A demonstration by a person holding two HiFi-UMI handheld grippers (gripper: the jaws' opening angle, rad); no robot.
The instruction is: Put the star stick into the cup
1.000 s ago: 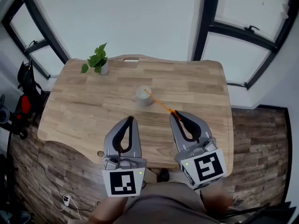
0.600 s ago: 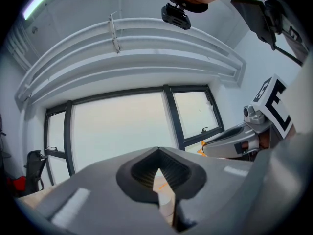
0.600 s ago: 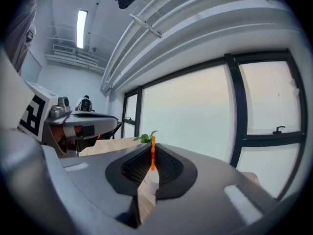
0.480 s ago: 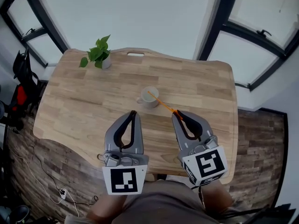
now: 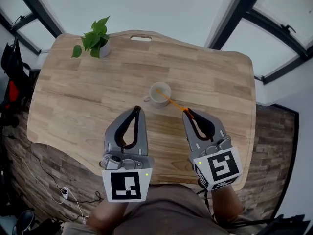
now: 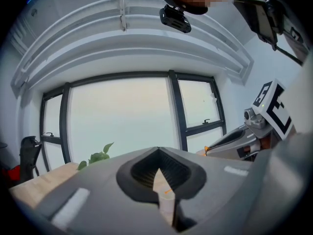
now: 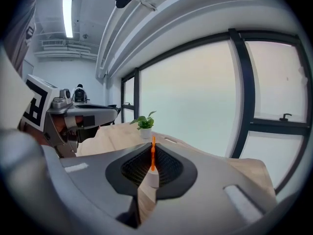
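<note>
Compared with half a second earlier, the cup (image 5: 160, 94) and the two hand-held grippers lie closer together in the head view, and the far end of the star stick (image 5: 171, 101) now sits over the cup's mouth rather than at its near rim. The right hand-held gripper (image 5: 186, 111) has its jaws closed on the near end of the thin orange stick. The stick slants from the jaw tips forward and to the left toward the cup; whether its tip is below the rim cannot be told. In the right gripper view the stick rises straight from the jaw tips, with the white cup directly in line behind it. The left hand-held gripper (image 5: 138, 109) hovers just left of the right one, near the cup's handle side, its jaws together with nothing between them. The cup stands upright near the middle of the wooden desk (image 5: 83, 97). A small potted plant (image 5: 93, 37) stands at the far left corner, well apart from the cup.
</note>
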